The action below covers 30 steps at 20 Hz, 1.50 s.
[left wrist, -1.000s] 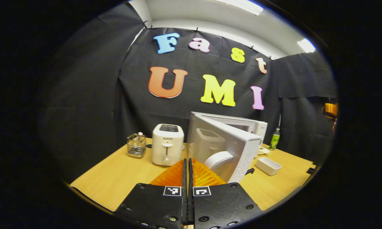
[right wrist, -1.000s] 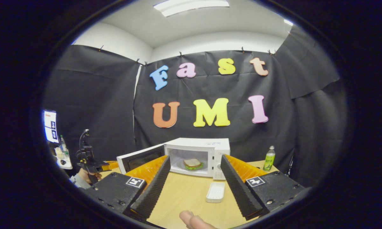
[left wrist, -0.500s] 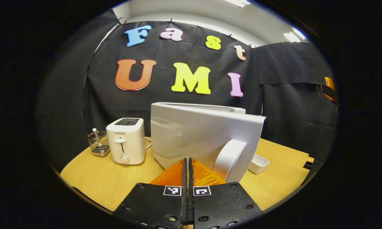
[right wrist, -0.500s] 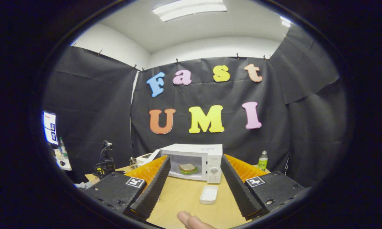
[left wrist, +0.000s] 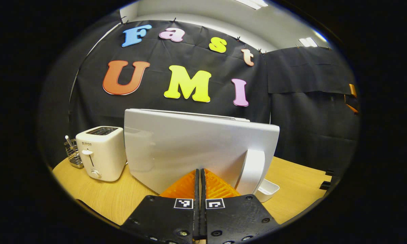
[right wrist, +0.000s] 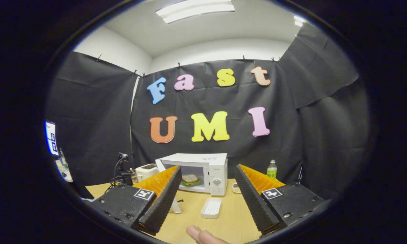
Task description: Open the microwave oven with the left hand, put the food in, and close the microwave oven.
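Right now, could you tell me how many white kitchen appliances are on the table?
2: the microwave at the table's middle back, sandwich inside, and the toaster just to its left. Others may be hidden behind the door.

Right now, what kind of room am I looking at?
Probably a staged kitchen booth: a microwave oven, a toaster and a wooden table stand before black cloth walls.

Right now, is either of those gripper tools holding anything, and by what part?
Nothing is held. The left gripper is shut and empty, just in front of the microwave door. The right gripper is open and empty.
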### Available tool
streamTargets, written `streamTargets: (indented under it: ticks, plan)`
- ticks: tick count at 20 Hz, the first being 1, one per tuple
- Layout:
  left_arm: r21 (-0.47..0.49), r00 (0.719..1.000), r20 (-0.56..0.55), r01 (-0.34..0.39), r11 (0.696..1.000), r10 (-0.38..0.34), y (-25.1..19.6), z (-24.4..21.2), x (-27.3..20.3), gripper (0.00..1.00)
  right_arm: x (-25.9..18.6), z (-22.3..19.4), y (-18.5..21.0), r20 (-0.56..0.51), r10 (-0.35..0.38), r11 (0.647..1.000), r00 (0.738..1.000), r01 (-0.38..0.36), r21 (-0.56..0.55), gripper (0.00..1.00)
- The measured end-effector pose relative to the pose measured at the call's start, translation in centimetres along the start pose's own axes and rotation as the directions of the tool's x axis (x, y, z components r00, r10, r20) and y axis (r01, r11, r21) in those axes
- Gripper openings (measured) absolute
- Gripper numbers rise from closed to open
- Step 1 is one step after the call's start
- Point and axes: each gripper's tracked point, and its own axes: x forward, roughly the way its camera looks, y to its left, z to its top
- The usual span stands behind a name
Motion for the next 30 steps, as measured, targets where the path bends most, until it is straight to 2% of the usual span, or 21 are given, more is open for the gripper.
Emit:
streamTargets:
  ticks: [3, 4, 7, 8, 11, 12, 13, 15, 16, 17, 18, 19, 21, 22, 23, 24, 25, 26, 27, 28, 30]
  plan:
    - [-0.02, 1.0, 0.001, -0.012, 1.0, 0.012, -1.0, -0.1, 2.9, 0.0, 0.8, -0.2, -1.9, 0.007, -0.018, 1.0, 1.0, 0.018, -0.007, 0.91]
    - [-0.026, 1.0, 0.004, -0.013, 1.0, 0.013, -1.3, 0.0, 3.9, 0.0, 1.2, -0.3, -2.4, 0.008, -0.025, 1.0, 1.0, 0.025, -0.016, 1.0]
    - [-0.017, 1.0, 0.006, -0.024, 1.0, 0.024, -1.7, 0.1, 6.9, 0.0, 2.2, -0.9, -3.8, -0.002, -0.037, 0.999, 0.999, 0.037, -0.022, 1.0]
    - [-0.016, 1.0, 0.003, -0.027, 1.0, 0.027, -2.0, 0.0, 8.1, 0.0, 2.5, -1.2, -4.0, -0.006, -0.036, 0.999, 0.999, 0.036, -0.022, 0.92]
    - [-0.033, 0.999, -0.004, -0.039, 0.999, 0.038, -2.4, 0.0, 11.4, 0.0, 3.6, -1.7, -5.2, -0.016, -0.035, 0.999, 0.999, 0.034, -0.029, 0.92]
    - [-0.034, 0.999, 0.0, -0.05, 0.998, 0.05, -2.3, 0.0, 12.4, 0.0, 3.8, -2.0, -5.6, -0.018, -0.036, 0.999, 0.999, 0.036, -0.03, 1.0]
    - [-0.037, 0.998, -0.005, -0.057, 0.998, 0.057, -2.2, -0.1, 13.3, 0.0, 4.0, -2.1, -6.1, -0.019, -0.039, 0.999, 0.999, 0.039, -0.03, 0.92]
    - [-0.037, 0.997, -0.009, -0.073, 0.997, 0.073, -2.1, -0.1, 14.9, 0.0, 4.7, -2.4, -7.1, -0.018, -0.05, 0.998, 0.999, 0.05, -0.03, 0.92]
    - [-0.036, 0.997, -0.01, -0.08, 0.996, 0.08, -2.1, -0.1, 15.7, 0.0, 5.1, -2.5, -7.5, -0.017, -0.053, 0.998, 0.998, 0.052, -0.031, 1.0]
    - [-0.031, 0.996, -0.012, -0.093, 0.995, 0.093, -1.9, -0.1, 16.5, 0.0, 5.2, -2.8, -7.8, -0.017, -0.054, 0.998, 0.998, 0.054, -0.029, 1.0]
    - [-0.026, 0.993, -0.027, -0.114, 0.993, 0.113, -1.7, -0.3, 16.9, 0.0, 5.4, -3.0, -8.1, -0.018, -0.054, 0.998, 0.998, 0.054, -0.025, 1.0]
    - [-0.015, 0.992, -0.007, -0.127, 0.992, 0.127, -1.5, -0.1, 17.1, 0.0, 5.5, -3.3, -8.5, -0.018, -0.055, 0.998, 0.998, 0.055, -0.018, 0.92]
    - [0.032, 0.983, -0.027, -0.179, 0.983, 0.18, -0.8, -0.3, 17.6, 0.0, 5.9, -3.8, -9.3, -0.027, -0.063, 0.998, 0.998, 0.063, -0.005, 0.92]
    - [0.064, 0.98, 0.02, -0.197, 0.978, 0.196, -0.8, 0.3, 17.9, 0.0, 5.9, -4.0, -9.6, -0.033, -0.07, 0.998, 0.997, 0.07, -0.001, 0.92]
    - [0.096, 0.977, -0.005, -0.212, 0.973, 0.213, -0.9, -0.3, 18.1, 0.0, 6.0, -4.2, -9.8, -0.038, -0.078, 0.997, 0.996, 0.078, 0.002, 1.0]
    - [0.128, 0.975, 0.013, -0.223, 0.966, 0.223, -0.8, -0.2, 17.7, 0.0, 6.1, -4.3, -10.0, -0.045, -0.084, 0.996, 0.995, 0.085, 0.008, 0.92]
    - [0.145, 0.973, 0.008, -0.229, 0.963, 0.23, -0.8, -0.3, 17.7, 0.0, 6.0, -4.5, -10.0, -0.052, -0.088, 0.996, 0.995, 0.089, 0.012, 0.92]
    - [0.146, 0.971, -0.014, -0.234, 0.961, 0.239, -0.7, -0.5, 17.8, 0.0, 6.0, -4.6, -10.0, -0.057, -0.092, 0.996, 0.994, 0.093, 0.016, 0.92]
    - [0.134, 0.967, -0.041, -0.243, 0.961, 0.25, -0.4, -0.9, 17.4, 0.0, 5.8, -4.7, -9.9, -0.065, -0.097, 0.995, 0.993, 0.098, 0.016, 1.0]
    - [0.116, 0.966, -0.061, -0.242, 0.963, 0.25, -0.5, -1.0, 17.1, 0.0, 5.6, -4.7, -9.9, -0.07, -0.105, 0.994, 0.992, 0.107, 0.014, 0.92]
    - [0.099, 0.956, -0.071, -0.276, 0.956, 0.284, -0.4, -0.5, 15.2, 0.0, 5.3, -4.5, -10.0, -0.072, -0.127, 0.992, 0.989, 0.129, 0.011, 0.92]
